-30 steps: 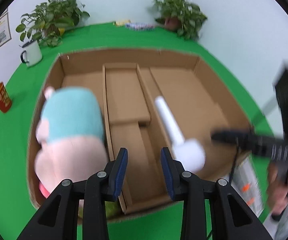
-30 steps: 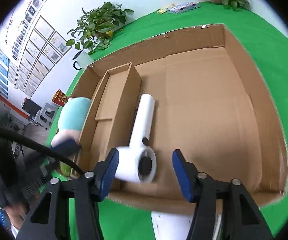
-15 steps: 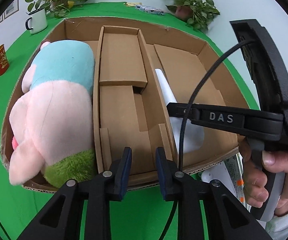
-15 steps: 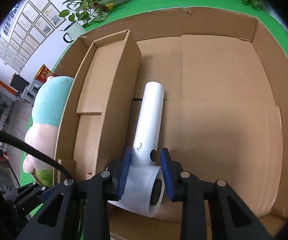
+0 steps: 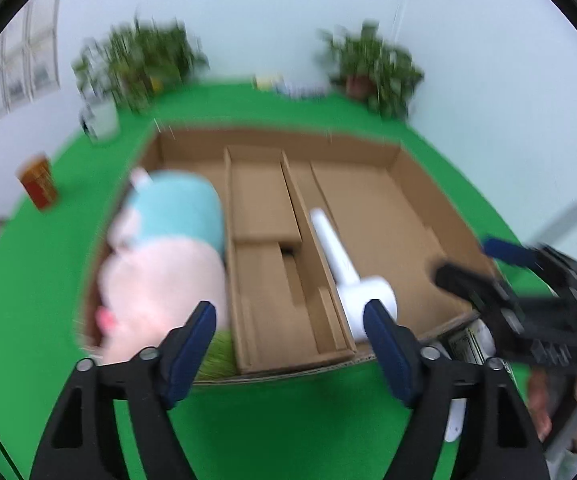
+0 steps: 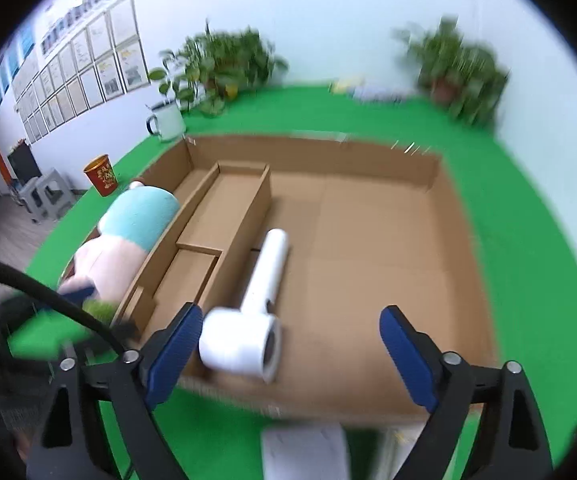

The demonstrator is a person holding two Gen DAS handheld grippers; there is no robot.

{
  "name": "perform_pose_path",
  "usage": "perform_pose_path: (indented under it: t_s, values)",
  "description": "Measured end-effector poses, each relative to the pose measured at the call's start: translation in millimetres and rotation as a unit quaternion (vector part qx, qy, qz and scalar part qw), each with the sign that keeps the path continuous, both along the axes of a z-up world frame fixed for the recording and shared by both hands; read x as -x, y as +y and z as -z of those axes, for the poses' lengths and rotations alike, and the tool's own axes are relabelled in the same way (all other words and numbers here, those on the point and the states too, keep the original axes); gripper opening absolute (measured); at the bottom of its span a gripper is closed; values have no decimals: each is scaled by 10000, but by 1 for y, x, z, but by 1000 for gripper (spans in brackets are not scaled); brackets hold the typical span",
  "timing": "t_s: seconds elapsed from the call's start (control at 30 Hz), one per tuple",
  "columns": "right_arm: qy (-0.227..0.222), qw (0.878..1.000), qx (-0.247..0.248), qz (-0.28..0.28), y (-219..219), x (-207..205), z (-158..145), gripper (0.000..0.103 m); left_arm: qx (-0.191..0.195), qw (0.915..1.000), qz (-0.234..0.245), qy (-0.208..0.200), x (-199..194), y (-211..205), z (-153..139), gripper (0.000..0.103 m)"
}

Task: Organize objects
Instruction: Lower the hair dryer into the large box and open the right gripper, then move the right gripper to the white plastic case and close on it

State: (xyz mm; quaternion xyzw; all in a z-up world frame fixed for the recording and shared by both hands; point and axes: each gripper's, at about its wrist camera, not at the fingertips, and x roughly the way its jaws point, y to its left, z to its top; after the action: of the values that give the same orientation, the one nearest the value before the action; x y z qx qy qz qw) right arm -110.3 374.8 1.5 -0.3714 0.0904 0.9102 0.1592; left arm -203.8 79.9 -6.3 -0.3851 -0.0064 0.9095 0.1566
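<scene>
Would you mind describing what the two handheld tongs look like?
Both the left tongs and right tongs have black plastic arms with silver pivot screws and blue pads on the fingers. A black cable runs by the left tongs.

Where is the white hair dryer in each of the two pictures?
Left wrist view: the white hair dryer lies right of centre in the cardboard box, its head partly behind the left gripper's right finger.
Right wrist view: the hair dryer is low and left of centre, its head beside the right gripper's left finger.
Shared landmark: the cardboard divider just left of its handle.
</scene>
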Motion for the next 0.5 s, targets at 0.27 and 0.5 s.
perform_pose_path:
  t_s: [0.27, 0.5]
  values:
    - [248, 9956, 389, -817, -52, -84, 34, 93, 143, 9906, -300, 1327, -86, -27, -29, 102]
    - [-450, 9958, 377, -701, -39, -64, 78, 93, -166, 9971, -310, 680, -111, -47, 9, 102]
